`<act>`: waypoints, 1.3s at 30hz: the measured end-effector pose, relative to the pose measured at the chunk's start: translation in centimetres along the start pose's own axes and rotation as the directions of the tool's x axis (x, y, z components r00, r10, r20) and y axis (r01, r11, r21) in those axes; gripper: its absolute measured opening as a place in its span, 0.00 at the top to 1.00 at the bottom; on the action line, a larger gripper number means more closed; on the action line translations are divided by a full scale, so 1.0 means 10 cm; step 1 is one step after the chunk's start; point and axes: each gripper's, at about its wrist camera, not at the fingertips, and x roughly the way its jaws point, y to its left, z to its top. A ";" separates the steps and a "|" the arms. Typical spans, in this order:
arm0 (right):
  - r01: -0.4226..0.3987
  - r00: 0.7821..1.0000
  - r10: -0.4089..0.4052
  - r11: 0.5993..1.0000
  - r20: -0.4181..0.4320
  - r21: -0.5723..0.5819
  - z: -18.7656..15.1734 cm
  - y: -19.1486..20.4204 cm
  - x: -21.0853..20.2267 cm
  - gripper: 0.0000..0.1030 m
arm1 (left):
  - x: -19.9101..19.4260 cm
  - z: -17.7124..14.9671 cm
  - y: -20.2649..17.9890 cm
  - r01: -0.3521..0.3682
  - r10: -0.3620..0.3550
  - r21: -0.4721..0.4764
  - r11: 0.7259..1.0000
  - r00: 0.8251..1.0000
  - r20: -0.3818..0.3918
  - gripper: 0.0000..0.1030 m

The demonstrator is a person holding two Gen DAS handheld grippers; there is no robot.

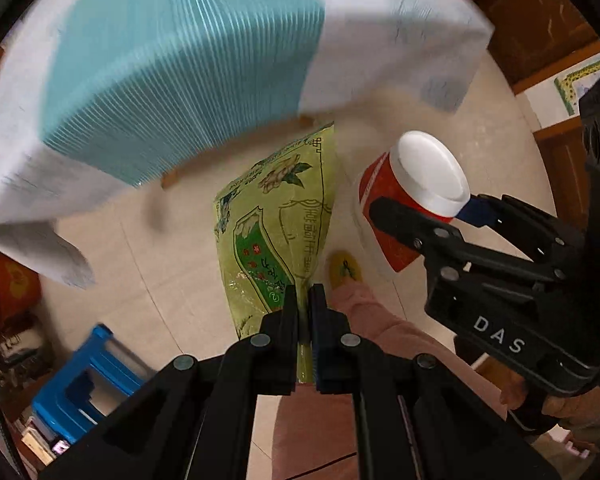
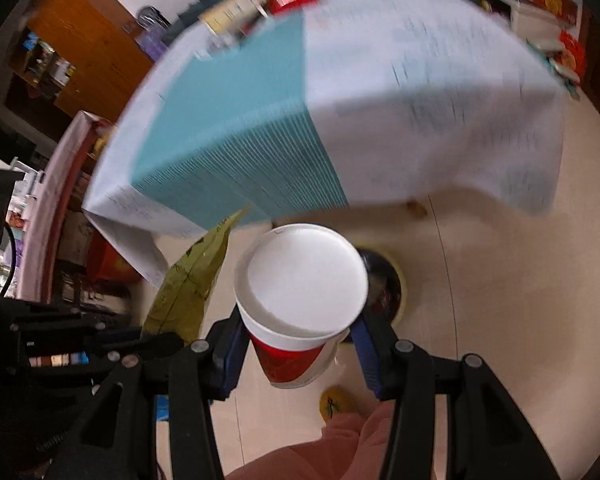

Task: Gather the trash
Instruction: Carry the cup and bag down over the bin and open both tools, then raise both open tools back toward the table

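Two items are off the desk (image 2: 440,92) and above the floor. Your left hand-held gripper (image 1: 304,300) pinches the green wrapper (image 1: 280,216). Your right hand-held gripper (image 2: 296,344) clamps the red cup (image 2: 300,292), just right of it.

left gripper (image 1: 304,312): jaws pinched nearly closed | right gripper (image 2: 300,344): jaws spread, clamped, beside left

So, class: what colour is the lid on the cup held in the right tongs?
White; the lid shows best in the right wrist view, topping a red cup.
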 end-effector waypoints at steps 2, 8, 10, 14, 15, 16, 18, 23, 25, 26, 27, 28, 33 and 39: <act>0.007 0.999 -0.006 1.000 -0.040 0.015 -0.08 -0.14 0.28 0.53 | 0.28 0.02 0.03 0.003 -0.003 -0.013 1.000 1.000 -0.028 0.97; 0.030 0.990 -0.026 0.999 -0.139 0.027 -0.24 -0.56 1.24 0.53 | 1.37 0.19 0.29 0.008 -0.022 -0.116 0.993 0.992 -0.120 0.97; 0.040 0.986 -0.036 0.999 -0.163 0.023 -0.28 -0.69 1.56 0.53 | 1.75 0.27 0.38 0.007 -0.028 -0.149 0.989 0.989 -0.143 0.97; 0.049 0.977 -0.041 0.998 -0.209 0.030 -0.34 -0.95 2.23 0.53 | 2.37 0.45 0.54 -0.018 -0.018 -0.192 0.981 0.983 -0.183 0.97; 0.048 0.975 -0.041 0.998 -0.220 0.027 -0.35 -1.00 2.38 0.53 | 2.49 0.48 0.57 -0.021 -0.017 -0.197 0.980 0.982 -0.188 0.97; 0.048 0.973 -0.041 0.999 -0.229 0.023 -0.35 -1.04 2.50 0.53 | 2.57 0.49 0.58 -0.024 -0.015 -0.199 0.980 0.981 -0.193 0.97; 0.056 0.968 -0.051 0.998 -0.245 0.012 -0.38 -1.14 2.75 0.53 | 2.80 0.57 0.59 -0.045 0.004 -0.196 0.980 0.979 -0.203 0.96; 0.045 0.961 -0.046 0.999 -0.273 -0.012 -0.35 -1.27 3.16 0.51 | 3.01 0.67 0.58 -0.065 0.032 -0.182 0.981 0.983 -0.181 0.70; 0.047 0.956 -0.049 0.999 -0.290 -0.013 -0.33 -1.30 3.25 0.51 | 3.01 0.63 0.59 -0.099 0.066 -0.191 0.976 0.983 -0.171 0.51; 0.052 0.955 -0.053 0.999 -0.293 -0.012 -0.32 -1.31 3.27 0.51 | 3.02 0.64 0.61 -0.106 0.073 -0.199 0.974 0.983 -0.167 0.45; 0.056 0.955 -0.057 0.998 -0.292 -0.012 -0.31 -1.33 3.28 0.51 | 3.01 0.64 0.64 -0.103 0.070 -0.213 0.972 0.985 -0.158 0.34; 0.059 0.955 -0.060 0.998 -0.289 -0.012 -0.30 -1.34 3.29 0.51 | 3.00 0.64 0.68 -0.098 0.065 -0.234 0.967 0.987 -0.145 0.26; 0.052 0.961 -0.054 0.999 -0.272 -0.013 -0.23 -1.37 3.27 0.42 | 2.87 0.64 0.81 -0.075 0.049 -0.298 0.952 0.994 -0.094 0.24; 0.057 0.965 -0.060 0.998 -0.256 -0.019 -0.12 -1.30 3.07 0.42 | 2.59 0.52 0.86 -0.056 0.045 -0.352 0.934 0.998 -0.039 0.24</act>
